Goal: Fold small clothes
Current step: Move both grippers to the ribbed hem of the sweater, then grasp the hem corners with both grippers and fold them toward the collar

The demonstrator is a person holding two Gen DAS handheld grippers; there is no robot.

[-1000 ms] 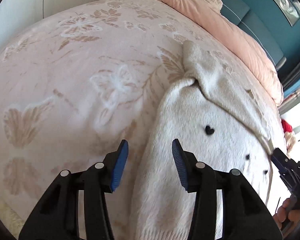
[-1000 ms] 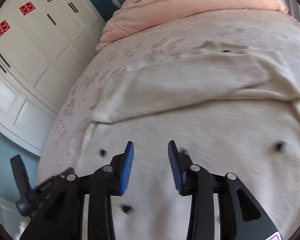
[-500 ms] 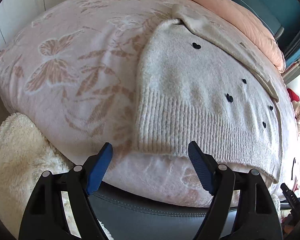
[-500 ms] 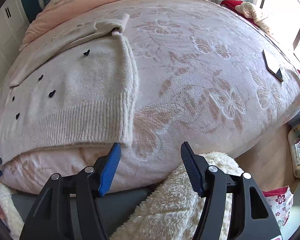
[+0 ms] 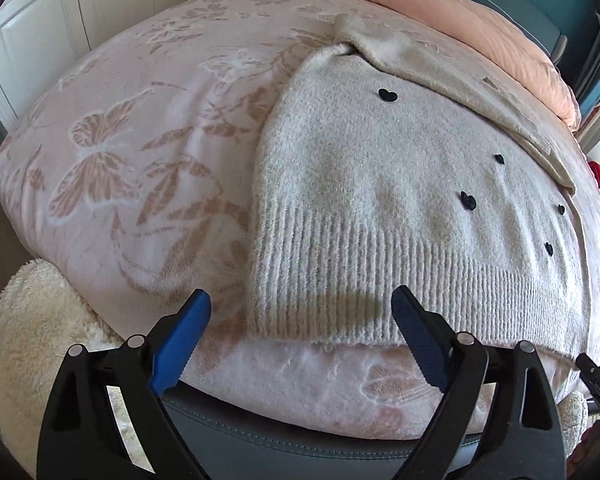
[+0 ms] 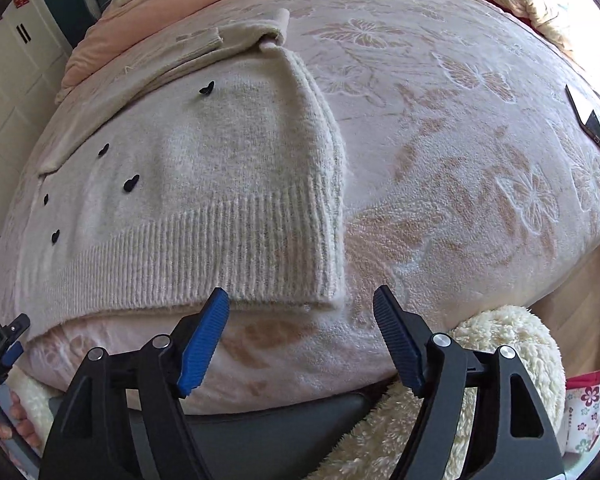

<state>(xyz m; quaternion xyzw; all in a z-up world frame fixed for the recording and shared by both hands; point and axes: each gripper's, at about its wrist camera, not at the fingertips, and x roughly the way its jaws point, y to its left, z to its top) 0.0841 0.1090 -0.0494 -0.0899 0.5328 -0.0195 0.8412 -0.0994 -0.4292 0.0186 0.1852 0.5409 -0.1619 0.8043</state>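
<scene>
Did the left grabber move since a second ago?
Yes. The left gripper has pulled back from over the sweater to its ribbed hem near the bed's edge, jaws just opening, nothing between them.

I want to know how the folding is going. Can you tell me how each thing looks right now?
Sweater: flat on the bed, sleeves folded in, ribbed hem near the bed edge.
Left gripper: jaws just opened wide, empty, at the hem's left corner.
Right gripper: jaws just opened, empty, at the hem's right corner.
Phone: lying flat on the blanket.

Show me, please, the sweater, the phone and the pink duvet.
sweater [image 5: 380, 184], left wrist view, on its knit body.
phone [image 6: 588, 120], right wrist view, on its dark face.
pink duvet [image 5: 460, 12], left wrist view, on its top.
</scene>
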